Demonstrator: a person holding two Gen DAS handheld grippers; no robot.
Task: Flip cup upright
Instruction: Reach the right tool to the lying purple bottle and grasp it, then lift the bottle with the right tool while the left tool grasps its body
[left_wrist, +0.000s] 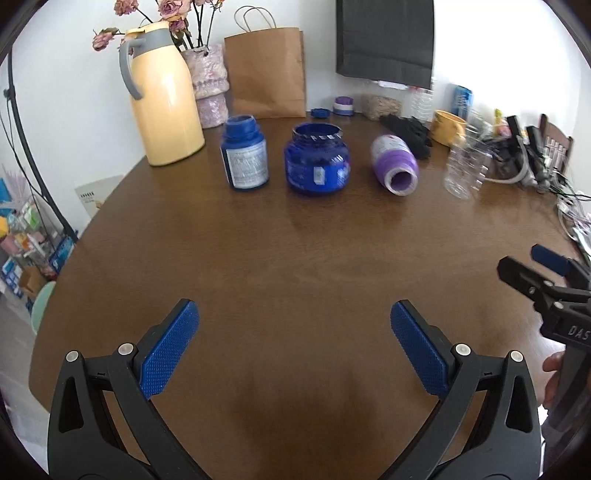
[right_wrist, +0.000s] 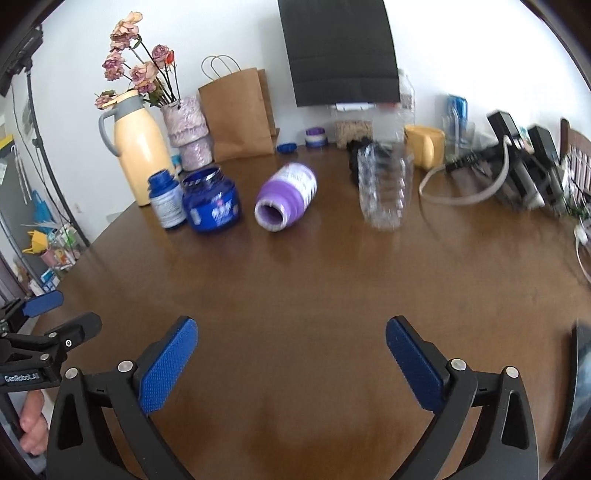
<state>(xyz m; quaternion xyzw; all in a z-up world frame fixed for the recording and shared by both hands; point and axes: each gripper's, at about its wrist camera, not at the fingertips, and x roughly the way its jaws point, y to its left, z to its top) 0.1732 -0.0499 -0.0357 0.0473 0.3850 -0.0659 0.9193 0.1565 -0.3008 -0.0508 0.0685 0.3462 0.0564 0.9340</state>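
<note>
The purple plastic cup lies on its side on the round brown wooden bench, mouth towards the cameras, between the squat blue glass jar and the clear ribbed plastic bottle (apart from both). The left gripper and right gripper hover well short of it, fingers spread wide and empty.

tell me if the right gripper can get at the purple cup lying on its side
Probably yes: the right gripper is open, and only bare table lies between it and the purple cup, whose mouth faces it.
</note>
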